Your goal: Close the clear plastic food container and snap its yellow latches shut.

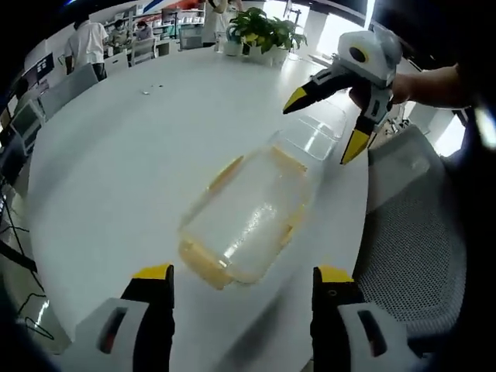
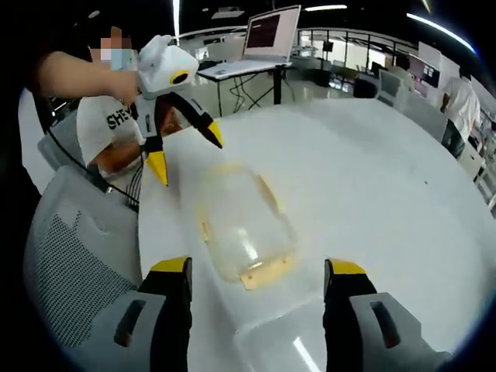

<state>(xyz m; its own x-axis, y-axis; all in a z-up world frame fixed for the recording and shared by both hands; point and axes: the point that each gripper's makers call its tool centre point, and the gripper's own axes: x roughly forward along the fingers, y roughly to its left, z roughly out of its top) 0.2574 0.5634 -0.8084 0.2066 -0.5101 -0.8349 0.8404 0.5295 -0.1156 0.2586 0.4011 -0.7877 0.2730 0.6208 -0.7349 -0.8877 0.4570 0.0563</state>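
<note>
- Container first: I am looking at a clear rectangular plastic food container with yellow latches (image 1: pixel 249 221), lying on the round white table (image 1: pixel 132 155) near its edge, and I am seeing nothing inside it.
- In the left gripper view I am seeing its yellow latches (image 1: pixel 203 267) along the near end and one long side; whether they are snapped down I cannot tell.
- Beyond it, a flat clear plastic lid (image 1: pixel 314 133) is resting on the table, just beside the container's far end.
- My left gripper (image 1: pixel 242 280) is hovering with its yellow-tipped jaws spread wide and grasping nothing, the container's near end sitting between and just ahead of the tips.
- My right gripper (image 1: pixel 329 128) is entering that view from the right, held in a person's hand (image 1: pixel 418 85), jaws parted and empty, poised over the lid.
- In the right gripper view, the right gripper (image 2: pixel 257 267) is released too, its jaws framing the container (image 2: pixel 246 225), with the clear lid (image 2: pixel 287 341) at the bottom between them.
- The left gripper (image 2: pixel 186 151) is showing at upper left, jaws apart, above the container's far end.
- A grey mesh office chair (image 1: pixel 411 225) is standing against the table edge beside the container.
- A green potted plant (image 1: pixel 263 35) is sitting at the table's far side.
</note>
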